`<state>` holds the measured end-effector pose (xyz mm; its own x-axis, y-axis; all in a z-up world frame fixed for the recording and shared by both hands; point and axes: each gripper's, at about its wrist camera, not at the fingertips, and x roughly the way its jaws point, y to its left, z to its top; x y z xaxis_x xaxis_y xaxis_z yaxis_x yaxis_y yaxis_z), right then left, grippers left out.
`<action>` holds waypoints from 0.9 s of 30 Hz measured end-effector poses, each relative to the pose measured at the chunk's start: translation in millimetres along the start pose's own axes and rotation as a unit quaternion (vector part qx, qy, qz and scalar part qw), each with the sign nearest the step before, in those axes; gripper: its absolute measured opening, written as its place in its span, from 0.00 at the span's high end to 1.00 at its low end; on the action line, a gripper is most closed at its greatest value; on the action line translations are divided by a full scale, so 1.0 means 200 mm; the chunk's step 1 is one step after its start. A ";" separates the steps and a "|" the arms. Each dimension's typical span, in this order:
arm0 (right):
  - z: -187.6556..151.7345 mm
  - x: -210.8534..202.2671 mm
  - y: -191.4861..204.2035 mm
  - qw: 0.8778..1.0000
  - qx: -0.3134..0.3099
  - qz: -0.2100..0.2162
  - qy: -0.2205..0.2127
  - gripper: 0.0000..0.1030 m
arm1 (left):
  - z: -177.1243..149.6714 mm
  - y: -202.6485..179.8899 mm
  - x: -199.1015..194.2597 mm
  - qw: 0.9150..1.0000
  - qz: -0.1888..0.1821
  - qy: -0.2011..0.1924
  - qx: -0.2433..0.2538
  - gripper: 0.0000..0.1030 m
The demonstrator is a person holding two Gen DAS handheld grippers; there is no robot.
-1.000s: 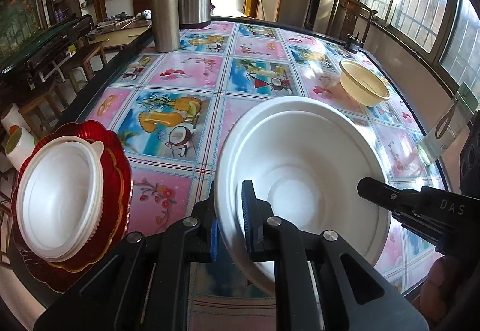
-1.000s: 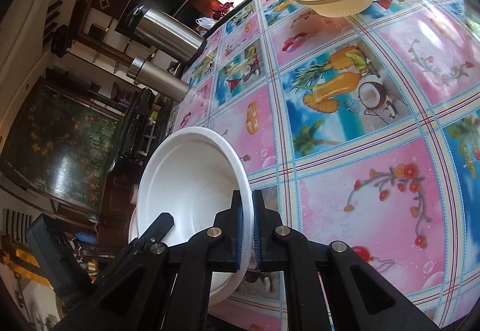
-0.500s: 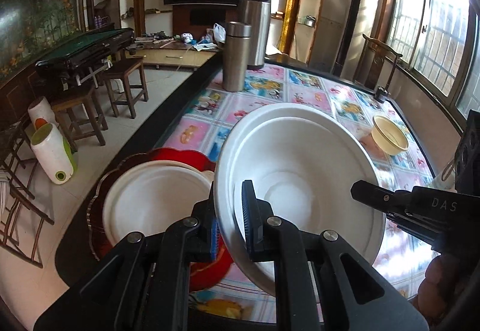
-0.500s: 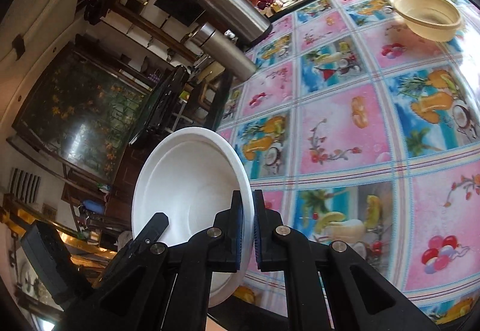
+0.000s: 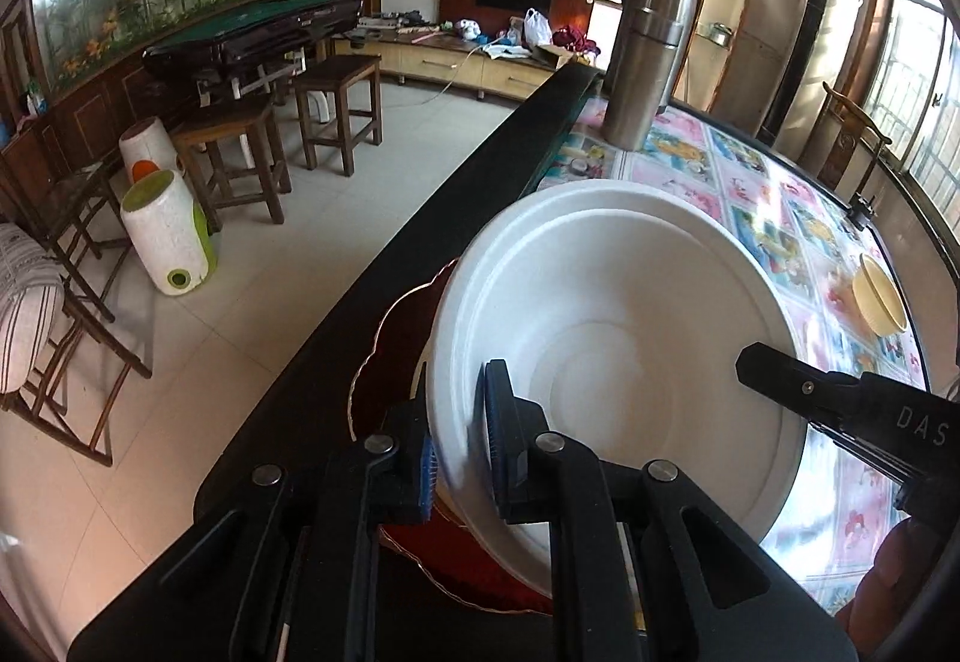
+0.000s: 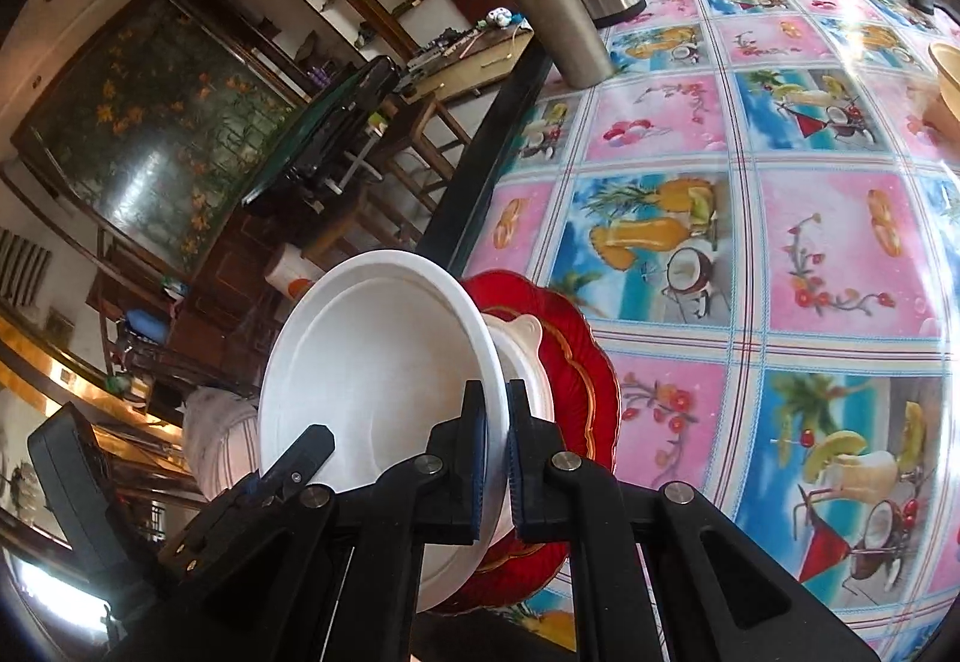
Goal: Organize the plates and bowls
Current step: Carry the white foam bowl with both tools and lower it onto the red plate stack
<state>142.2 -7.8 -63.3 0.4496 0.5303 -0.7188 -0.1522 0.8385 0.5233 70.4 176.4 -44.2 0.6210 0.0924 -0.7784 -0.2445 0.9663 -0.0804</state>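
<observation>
Daylight from the windows (image 5: 912, 80) at right in the left wrist view; room is bright there, dimmer toward the left wall. Strong glare on the glossy desk (image 6: 840, 32), washing out the cloth pattern at its far edge, also a blown-out sheen on the desk's right side in the left view. White bowl (image 5: 618, 338) slightly motion-blurred at its near rim. Heavy fisheye bending, black vignette in the corners. Hand-held gripper bodies are dark and underexposed.

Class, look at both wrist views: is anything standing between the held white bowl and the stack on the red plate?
Nothing visible. The white bowl, gripped on both rims, hangs right over the smaller white bowl on the red plate.
</observation>
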 end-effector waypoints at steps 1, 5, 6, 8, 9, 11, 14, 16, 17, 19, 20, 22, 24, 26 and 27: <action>0.00 0.02 -0.01 1.000 0.003 -0.001 0.004 0.94 | 0.00 0.01 0.01 1.000 0.000 0.002 0.000 0.89; -0.01 0.06 -0.04 1.000 0.008 -0.010 0.009 0.93 | -0.01 -0.01 0.05 1.000 0.000 0.005 0.005 0.89; -0.01 0.07 -0.05 1.000 0.009 -0.010 0.010 0.93 | -0.01 -0.01 0.05 1.000 0.003 0.003 0.008 0.89; -0.01 0.08 -0.05 1.000 0.011 -0.011 0.012 0.93 | -0.02 -0.02 0.05 1.000 0.005 0.001 0.012 0.89; -0.01 0.08 -0.05 1.000 0.011 -0.012 0.013 0.93 | -0.02 -0.02 0.05 1.000 0.007 0.000 0.012 0.89; -0.01 0.09 -0.04 1.000 0.010 -0.013 0.015 0.93 | -0.02 -0.02 0.05 1.000 0.014 -0.002 0.015 0.88; -0.02 0.11 -0.04 1.000 0.010 -0.014 0.019 0.93 | -0.03 0.00 0.06 1.000 0.021 -0.005 0.017 0.88; -0.03 0.12 -0.04 1.000 0.010 -0.016 0.020 0.93 | -0.03 0.00 0.06 0.999 0.025 -0.006 0.019 0.88; -0.03 0.12 -0.04 1.000 0.010 -0.016 0.019 0.93 | -0.03 0.00 0.06 0.999 0.028 -0.009 0.021 0.88; -0.03 0.11 -0.03 1.000 0.005 -0.018 0.018 0.92 | -0.04 -0.01 0.06 0.999 0.034 -0.011 0.024 0.87; -0.03 0.11 -0.02 1.000 0.003 -0.019 0.017 0.92 | -0.04 -0.01 0.05 0.999 0.036 -0.013 0.026 0.87; -0.03 0.11 -0.01 1.000 -0.003 -0.022 0.018 0.88 | -0.04 0.00 0.05 0.999 0.043 -0.016 0.028 0.87; -0.04 0.09 0.00 1.000 -0.011 -0.026 0.012 0.88 | -0.04 0.00 0.03 0.998 0.052 -0.024 0.030 0.87; -0.04 0.07 0.02 0.999 -0.021 -0.029 0.003 0.85 | -0.04 0.01 0.02 0.997 0.061 -0.030 0.030 0.83; -0.04 0.06 0.02 0.999 -0.026 -0.030 -0.001 0.79 | -0.04 0.01 0.01 0.997 0.067 -0.033 0.031 0.78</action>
<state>139.3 3.5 -73.5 0.4605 0.4780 -0.7479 -0.1697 0.8745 0.4544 65.8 176.7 -50.8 0.6334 0.2361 -0.7369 -0.2841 0.9568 0.0623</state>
